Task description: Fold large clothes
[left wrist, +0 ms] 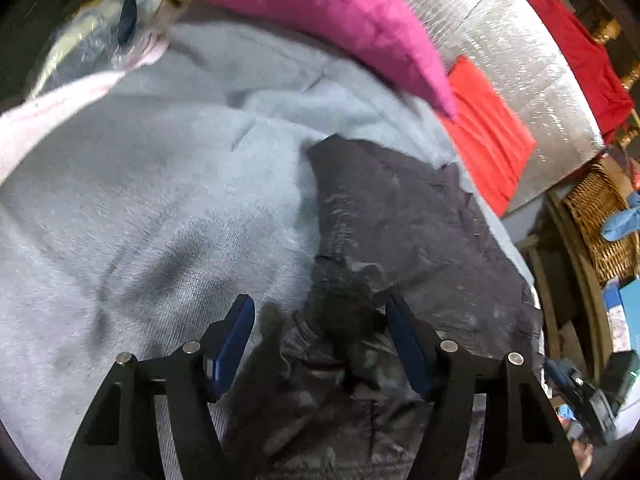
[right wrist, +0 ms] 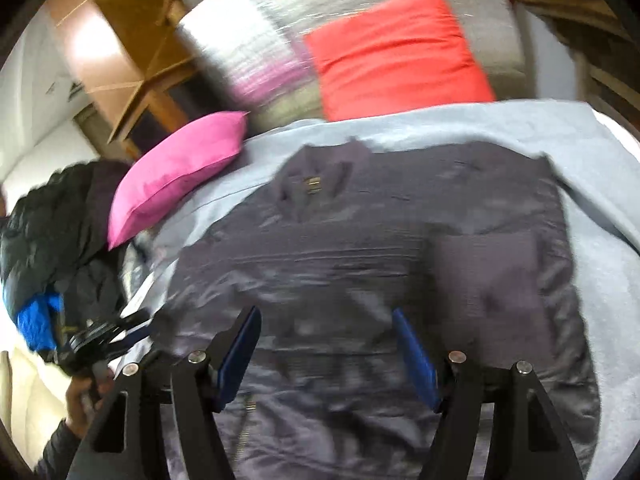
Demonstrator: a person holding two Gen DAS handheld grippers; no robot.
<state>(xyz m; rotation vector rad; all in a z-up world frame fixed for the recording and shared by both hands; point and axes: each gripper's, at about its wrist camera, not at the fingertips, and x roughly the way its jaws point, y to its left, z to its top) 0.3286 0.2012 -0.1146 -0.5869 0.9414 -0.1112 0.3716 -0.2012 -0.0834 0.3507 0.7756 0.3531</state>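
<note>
A dark grey jacket point(right wrist: 360, 248) lies spread on a light blue-grey blanket point(right wrist: 520, 124), collar and zipper toward the far side. My right gripper point(right wrist: 326, 320) is open and empty, held above the jacket's near part. In the left wrist view the jacket point(left wrist: 400, 224) lies on the blanket point(left wrist: 140, 200) with a bunched fold running toward me. My left gripper point(left wrist: 320, 308) is open, with its blue-padded jaws on either side of that fold. The left gripper also shows in the right wrist view point(right wrist: 100, 340), at the jacket's left edge.
A pink cushion point(right wrist: 180, 172) lies at the blanket's far left and a red cushion point(right wrist: 396, 56) at the far middle, against a silver padded backrest point(right wrist: 248, 48). A dark puffy jacket point(right wrist: 52, 232) lies at the left. A wicker basket point(left wrist: 600, 216) stands right of the bed.
</note>
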